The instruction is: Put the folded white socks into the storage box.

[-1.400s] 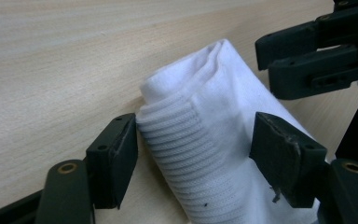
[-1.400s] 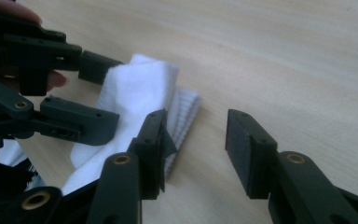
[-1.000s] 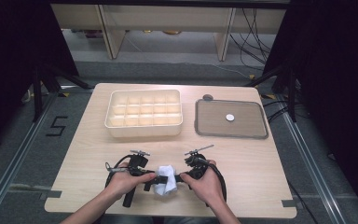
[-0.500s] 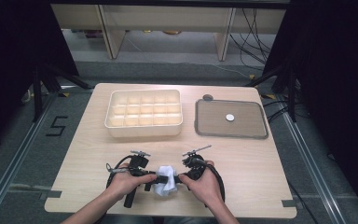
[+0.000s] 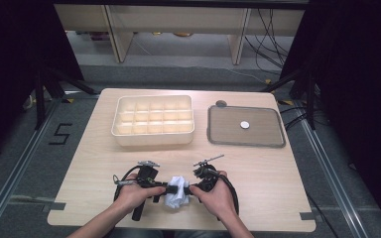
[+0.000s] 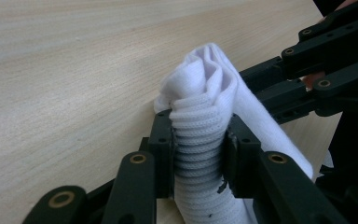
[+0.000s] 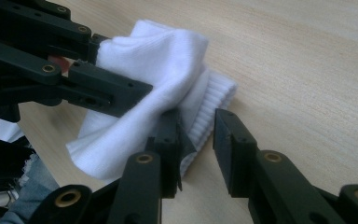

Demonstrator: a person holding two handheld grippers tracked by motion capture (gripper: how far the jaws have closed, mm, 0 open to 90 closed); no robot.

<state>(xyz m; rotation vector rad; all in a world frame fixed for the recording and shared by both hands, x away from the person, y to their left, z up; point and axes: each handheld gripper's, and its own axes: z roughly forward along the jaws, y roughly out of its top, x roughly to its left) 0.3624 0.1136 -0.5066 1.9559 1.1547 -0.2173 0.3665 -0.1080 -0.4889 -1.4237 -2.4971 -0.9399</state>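
A bunched white sock (image 5: 177,194) lies near the table's front edge, between the two hands. My left gripper (image 6: 199,154) has just been closing, and its pads now press on both sides of the sock's ribbed cuff (image 6: 200,135). From above, the left gripper (image 5: 164,188) meets the sock from the left and my right gripper (image 5: 192,189) from the right. In the right gripper view, the right gripper (image 7: 198,135) stands open. The ribbed edge of the sock (image 7: 163,60) rests against one finger, and bare wood shows before the other.
A cream tray with several compartments (image 5: 153,139) stands at the back left of the wooden table. A grey flat tray (image 5: 263,141) at the back right holds a small white disc (image 5: 244,125). Dark floor surrounds the table.
In the high view both hands and the sock stay where they were; no jaw motion can be made out there.
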